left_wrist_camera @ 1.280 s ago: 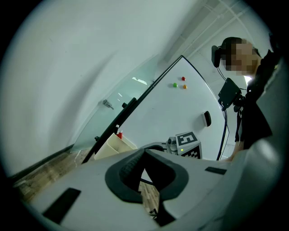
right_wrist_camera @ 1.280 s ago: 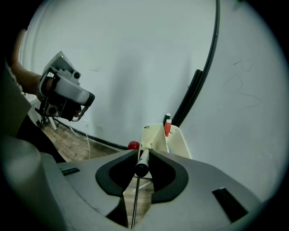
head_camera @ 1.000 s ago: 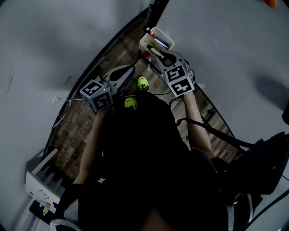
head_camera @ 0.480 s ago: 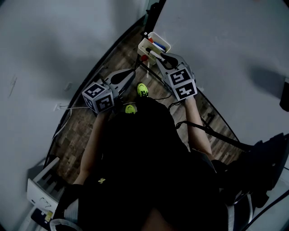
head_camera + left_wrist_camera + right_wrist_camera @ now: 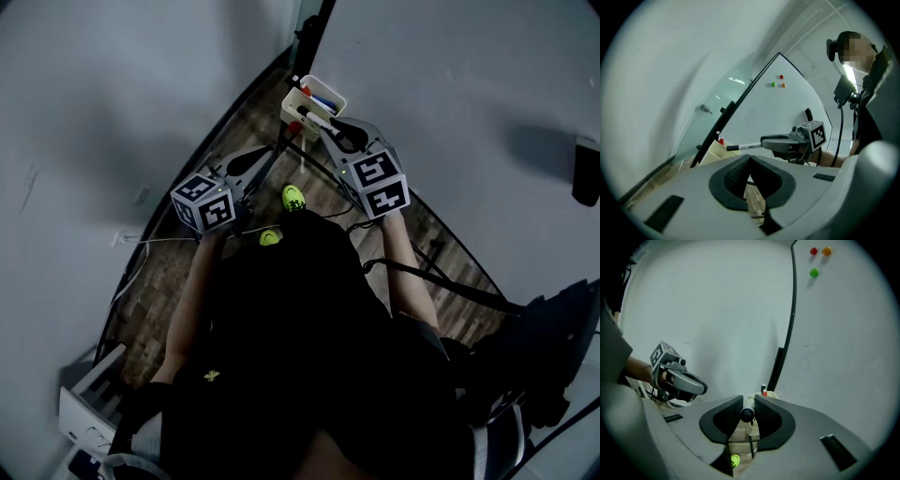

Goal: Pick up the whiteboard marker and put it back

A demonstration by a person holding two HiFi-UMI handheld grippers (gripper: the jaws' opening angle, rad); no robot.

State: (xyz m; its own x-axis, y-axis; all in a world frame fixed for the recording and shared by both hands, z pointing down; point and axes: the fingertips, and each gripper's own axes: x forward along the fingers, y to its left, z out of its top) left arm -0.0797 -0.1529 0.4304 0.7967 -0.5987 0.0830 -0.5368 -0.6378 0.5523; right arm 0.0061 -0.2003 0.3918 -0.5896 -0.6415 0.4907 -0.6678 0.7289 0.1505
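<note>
Brown wooden floor [image 5: 169, 272], pale wall [image 5: 103, 84], big whiteboard [image 5: 459, 84], small cream box [image 5: 291, 101] of pens at its foot, right gripper [image 5: 749, 404] squeezing the whiteboard marker [image 5: 746, 146] between its two fingers, close to the box, left gripper [image 5: 749, 158] closed with nothing inside.

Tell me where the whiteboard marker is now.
In the right gripper view, the whiteboard marker sits clamped in the right gripper, above the cream pen tray.
</note>
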